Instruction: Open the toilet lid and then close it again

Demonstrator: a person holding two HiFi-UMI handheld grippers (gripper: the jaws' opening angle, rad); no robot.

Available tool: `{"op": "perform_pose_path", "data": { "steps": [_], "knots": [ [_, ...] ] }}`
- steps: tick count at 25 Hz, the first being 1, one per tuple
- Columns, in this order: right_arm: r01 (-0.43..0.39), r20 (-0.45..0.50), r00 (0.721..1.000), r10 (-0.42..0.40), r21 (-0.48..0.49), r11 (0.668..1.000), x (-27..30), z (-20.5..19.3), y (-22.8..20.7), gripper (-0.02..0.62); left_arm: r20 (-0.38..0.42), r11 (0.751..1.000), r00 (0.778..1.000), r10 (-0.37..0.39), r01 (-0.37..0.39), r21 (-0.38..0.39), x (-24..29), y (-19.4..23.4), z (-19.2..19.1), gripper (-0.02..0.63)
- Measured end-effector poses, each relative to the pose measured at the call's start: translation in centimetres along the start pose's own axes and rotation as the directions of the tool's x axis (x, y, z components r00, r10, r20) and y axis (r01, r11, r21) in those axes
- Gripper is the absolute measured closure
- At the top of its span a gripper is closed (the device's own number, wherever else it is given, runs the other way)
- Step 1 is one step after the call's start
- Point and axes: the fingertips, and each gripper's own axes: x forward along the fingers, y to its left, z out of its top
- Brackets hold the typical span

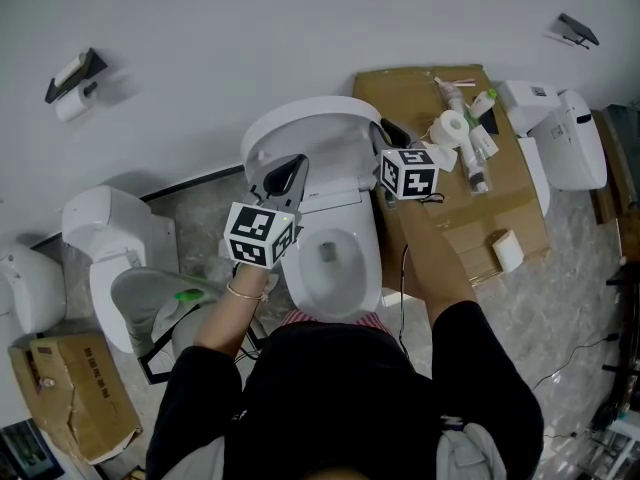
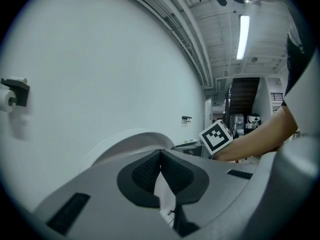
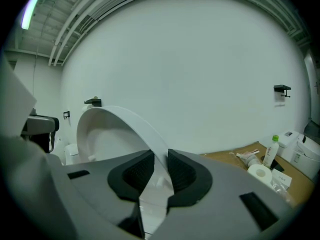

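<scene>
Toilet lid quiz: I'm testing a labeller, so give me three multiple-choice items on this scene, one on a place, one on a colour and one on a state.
1. In the head view, the roll on the wall hangs
A. left of the toilet
B. right of it
C. straight above it

2. The lid is
A. black
B. white
C. brown

3. The lid is
A. shut flat
B. taken off
C. raised

Answers:
1 A, the roll hangs near the head view's left edge.
2 B, the lid shows white in every view.
3 C, the lid stands up, with its rim between the jaws of the right gripper.
</scene>
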Motion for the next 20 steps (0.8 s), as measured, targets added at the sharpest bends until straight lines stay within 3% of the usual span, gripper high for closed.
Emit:
{"op": "perform_pose_path", "data": {
  "steps": [20],
  "knots": [
    [-0.014, 0.011, 1.0, 0.014, -0.003, 1.0, -3.6, -1.5, 0.8, 0.502, 0.003, 1.0, 1.0, 0.007, -0.007, 0.009, -1.2, -2.4, -0.2, 0.601]
  ]
}}
